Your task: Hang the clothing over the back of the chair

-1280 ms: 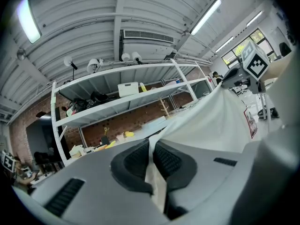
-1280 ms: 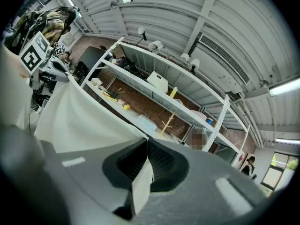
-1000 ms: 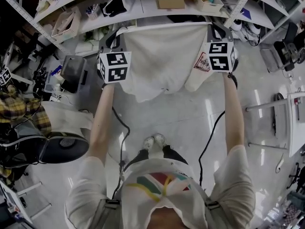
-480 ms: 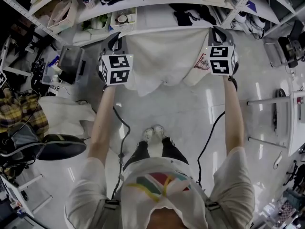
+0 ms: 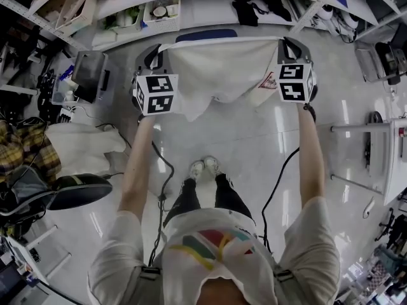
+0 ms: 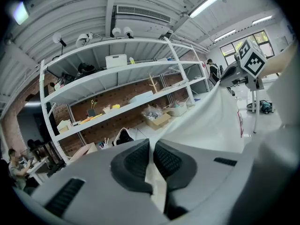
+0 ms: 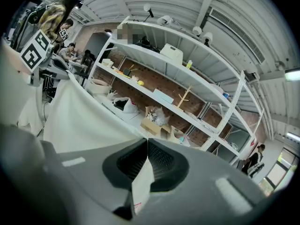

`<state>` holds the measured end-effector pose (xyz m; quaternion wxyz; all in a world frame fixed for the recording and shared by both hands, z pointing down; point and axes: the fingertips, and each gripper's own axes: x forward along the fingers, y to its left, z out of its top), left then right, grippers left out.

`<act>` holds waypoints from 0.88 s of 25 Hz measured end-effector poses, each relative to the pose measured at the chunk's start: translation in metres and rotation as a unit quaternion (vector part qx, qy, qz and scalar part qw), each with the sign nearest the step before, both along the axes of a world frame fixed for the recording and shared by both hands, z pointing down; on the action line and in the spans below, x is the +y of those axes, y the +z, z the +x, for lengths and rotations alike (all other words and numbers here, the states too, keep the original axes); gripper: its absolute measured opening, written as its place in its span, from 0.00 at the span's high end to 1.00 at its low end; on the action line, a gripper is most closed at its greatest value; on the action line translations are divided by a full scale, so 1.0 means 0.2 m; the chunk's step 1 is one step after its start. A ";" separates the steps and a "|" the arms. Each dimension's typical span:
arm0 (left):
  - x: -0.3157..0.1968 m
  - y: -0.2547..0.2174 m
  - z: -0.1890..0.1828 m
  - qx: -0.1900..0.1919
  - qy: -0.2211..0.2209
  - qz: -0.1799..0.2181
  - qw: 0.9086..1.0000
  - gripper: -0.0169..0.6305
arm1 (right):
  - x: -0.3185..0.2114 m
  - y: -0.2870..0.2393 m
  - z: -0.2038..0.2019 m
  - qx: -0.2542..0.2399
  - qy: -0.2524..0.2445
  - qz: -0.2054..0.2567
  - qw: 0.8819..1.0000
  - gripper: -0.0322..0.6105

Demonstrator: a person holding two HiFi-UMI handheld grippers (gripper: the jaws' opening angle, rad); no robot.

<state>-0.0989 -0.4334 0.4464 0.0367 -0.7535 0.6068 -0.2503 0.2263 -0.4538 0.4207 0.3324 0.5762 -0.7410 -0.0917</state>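
While both arms reach forward, the left gripper (image 5: 154,51) sits at eleven o'clock from the person's shoes (image 5: 203,168) in the head view and the right gripper (image 5: 290,46) at one o'clock. Each has its jaws pinched tight on a top corner of the white shirt (image 5: 222,68). Fabric fills the slit between the ribbed pads in both gripper views. The shirt hangs stretched between them at twelve o'clock, its upper hem taut and its lower edge loose above the glossy floor (image 5: 248,145). A red triangular print (image 5: 269,84) lies near the right gripper. Just beyond the hem a blue chair back (image 5: 206,35) shows, in front of the white shelving (image 5: 203,8).
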 end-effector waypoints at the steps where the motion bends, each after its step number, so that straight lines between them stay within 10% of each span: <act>1: 0.00 0.02 0.00 0.000 0.000 -0.004 1.000 0.95 | 0.00 0.03 0.00 0.000 0.001 -0.006 1.000 0.94; 22: 0.11 0.44 -0.01 -0.012 0.004 -0.080 0.997 0.95 | 0.07 0.45 -0.01 0.013 -0.005 -0.077 0.997 0.94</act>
